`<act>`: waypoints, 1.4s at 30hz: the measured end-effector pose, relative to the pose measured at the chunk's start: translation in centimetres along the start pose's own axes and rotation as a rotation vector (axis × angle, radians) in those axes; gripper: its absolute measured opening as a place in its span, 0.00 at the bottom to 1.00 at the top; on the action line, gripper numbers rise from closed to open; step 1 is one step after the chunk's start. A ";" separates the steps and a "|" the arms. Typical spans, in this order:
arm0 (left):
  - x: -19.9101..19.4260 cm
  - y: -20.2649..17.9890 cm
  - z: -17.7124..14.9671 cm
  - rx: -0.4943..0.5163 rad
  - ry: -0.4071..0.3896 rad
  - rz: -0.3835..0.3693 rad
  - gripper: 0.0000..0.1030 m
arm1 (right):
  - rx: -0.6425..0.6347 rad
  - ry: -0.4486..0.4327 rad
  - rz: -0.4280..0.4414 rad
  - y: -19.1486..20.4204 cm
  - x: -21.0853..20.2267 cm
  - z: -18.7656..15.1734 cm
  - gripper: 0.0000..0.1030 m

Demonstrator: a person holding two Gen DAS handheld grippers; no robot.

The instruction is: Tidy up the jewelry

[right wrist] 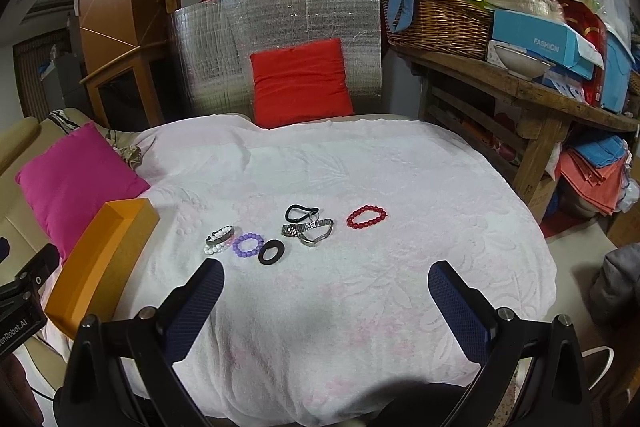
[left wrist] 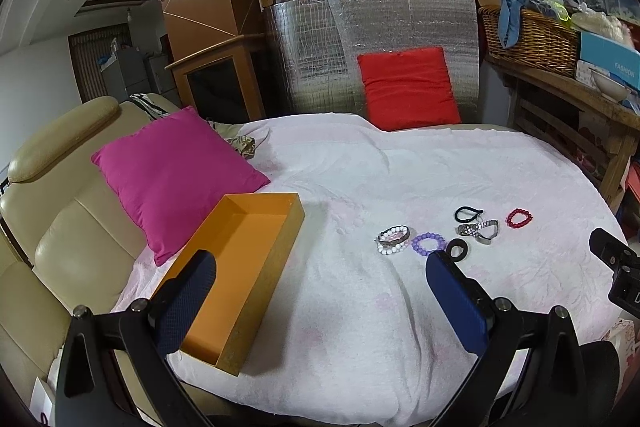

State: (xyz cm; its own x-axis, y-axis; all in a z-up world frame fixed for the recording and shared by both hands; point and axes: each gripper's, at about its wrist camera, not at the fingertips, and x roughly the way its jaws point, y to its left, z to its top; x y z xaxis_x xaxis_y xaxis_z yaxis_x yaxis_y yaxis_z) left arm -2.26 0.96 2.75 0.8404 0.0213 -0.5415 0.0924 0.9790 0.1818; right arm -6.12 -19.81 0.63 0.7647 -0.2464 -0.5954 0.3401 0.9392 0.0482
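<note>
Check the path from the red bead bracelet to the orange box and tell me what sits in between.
The red bead bracelet lies farthest from the orange box. On the white blanket between them sit the watch, black hair ties, purple bracelet and white bead bracelet. All lie flat; carrying it above them should clear.

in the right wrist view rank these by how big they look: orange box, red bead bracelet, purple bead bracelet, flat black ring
1. orange box, though it sits nearest the camera
2. red bead bracelet
3. purple bead bracelet and flat black ring: these look about alike, so I won't rank them.
</note>
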 end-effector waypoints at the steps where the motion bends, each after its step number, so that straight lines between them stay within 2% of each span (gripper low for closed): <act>1: 0.1 0.1 -0.1 -0.009 -0.005 -0.005 1.00 | -0.001 0.001 -0.001 0.0 0.1 0.0 1.00; 11: 1.2 0.8 0.0 -0.024 -0.009 -0.001 1.00 | -0.003 0.019 0.003 0.8 1.7 0.3 1.00; 20: 3.2 0.3 0.4 -0.008 0.020 0.007 1.00 | -0.003 0.031 0.004 1.2 3.7 0.7 1.00; 25: 5.2 -0.3 0.2 0.001 0.017 -0.020 1.00 | 0.011 0.025 0.009 0.4 5.3 0.8 1.00; 28: 7.3 -1.3 -0.2 0.023 0.020 -0.095 1.00 | 0.031 0.012 0.031 -1.3 6.7 0.7 1.00; 34: 12.9 -4.6 -2.3 0.029 0.073 -0.310 1.00 | 0.151 0.075 0.063 -6.7 12.5 0.5 1.00; 42: 17.7 -10.2 -2.3 0.086 0.098 -0.452 1.00 | 0.262 0.133 0.075 -10.5 19.2 0.7 1.00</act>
State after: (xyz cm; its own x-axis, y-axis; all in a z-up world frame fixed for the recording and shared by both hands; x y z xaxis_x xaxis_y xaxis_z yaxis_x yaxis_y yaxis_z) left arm 10.41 -8.15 -10.55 0.6521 -0.3801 -0.6559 0.4845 0.8744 -0.0251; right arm 5.39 -34.56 -10.81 0.7204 -0.1288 -0.6815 0.4284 0.8553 0.2913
